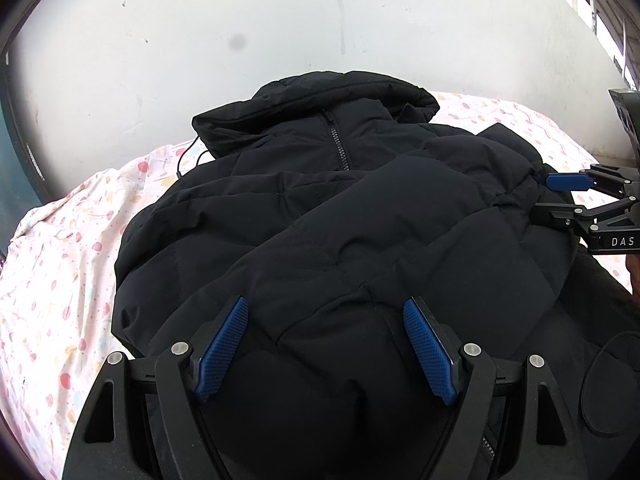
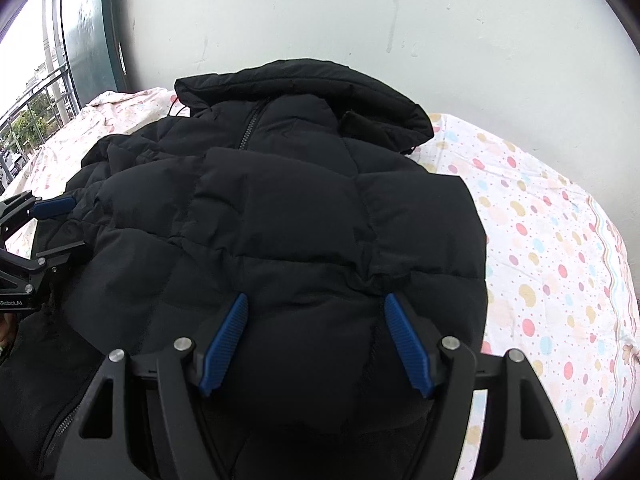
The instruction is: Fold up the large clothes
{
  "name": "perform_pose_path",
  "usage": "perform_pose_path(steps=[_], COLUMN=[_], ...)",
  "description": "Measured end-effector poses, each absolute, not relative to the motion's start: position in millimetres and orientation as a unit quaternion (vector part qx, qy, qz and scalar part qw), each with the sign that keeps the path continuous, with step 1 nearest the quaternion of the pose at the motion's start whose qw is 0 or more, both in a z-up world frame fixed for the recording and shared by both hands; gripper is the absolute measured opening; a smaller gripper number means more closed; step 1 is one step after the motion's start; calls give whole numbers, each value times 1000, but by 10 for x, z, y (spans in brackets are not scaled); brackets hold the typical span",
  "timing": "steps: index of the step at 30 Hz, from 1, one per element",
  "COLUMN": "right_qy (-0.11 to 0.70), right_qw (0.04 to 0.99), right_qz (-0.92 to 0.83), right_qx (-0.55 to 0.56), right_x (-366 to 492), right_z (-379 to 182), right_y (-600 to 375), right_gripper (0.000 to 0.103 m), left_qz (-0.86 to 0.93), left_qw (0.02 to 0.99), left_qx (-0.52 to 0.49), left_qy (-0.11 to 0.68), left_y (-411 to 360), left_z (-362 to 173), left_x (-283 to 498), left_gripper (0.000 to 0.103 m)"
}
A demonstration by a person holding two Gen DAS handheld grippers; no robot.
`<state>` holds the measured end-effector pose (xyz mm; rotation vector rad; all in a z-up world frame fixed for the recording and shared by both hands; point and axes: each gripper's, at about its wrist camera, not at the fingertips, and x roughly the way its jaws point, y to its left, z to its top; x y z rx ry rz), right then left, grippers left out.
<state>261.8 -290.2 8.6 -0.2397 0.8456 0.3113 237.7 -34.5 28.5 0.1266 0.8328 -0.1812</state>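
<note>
the black puffer jacket (image 1: 320, 208) lies front up on the spotted bed sheet (image 1: 60, 264), its long axis running away from both grippers: hood (image 1: 344, 92) and zip (image 1: 338, 140) at the far end against the white wall (image 1: 240, 20), the hem end near, under and just ahead of the fingers. both sleeves look already folded in across the chest, so the bundle reads as a fairly narrow block, longer near-to-far than it is wide.

the left gripper (image 1: 326, 344) hangs over the near left part of the jacket, jaws wide, blue pads either side of a puffy quilted panel with no sign of pinching; nothing is held. the right gripper (image 2: 316, 340) sits the same way over the near right part, also spread wide and empty, the cloth bulging between the fingers but not clamped. each shows at the edge of the other's view, so they stand side by side across the jacket's width, near each other.

neither hand is nearer: both are level with the near end, and the hood is well away from both. judging by that, the next fold would carry the near end toward the far one, which calls for both grippers to close on the near edge together, left and right of the zip line.
</note>
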Motion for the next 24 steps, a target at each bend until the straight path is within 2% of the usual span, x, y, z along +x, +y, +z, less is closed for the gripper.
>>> perform_pose_path(steps=[8, 24], right_qy=[400, 412], right_qw=[897, 894], right_qz=[150, 148], right_qx=[-108, -97], right_x=[2504, 2567], right_z=[142, -12], right_y=[-2968, -2992], right_gripper=[70, 70], left_qz=[-98, -100], left_qw=[909, 895], left_qx=[71, 63], left_qy=[399, 431], left_y=[-352, -259], left_z=[359, 109], left_x=[2212, 2357], left_gripper=[79, 79])
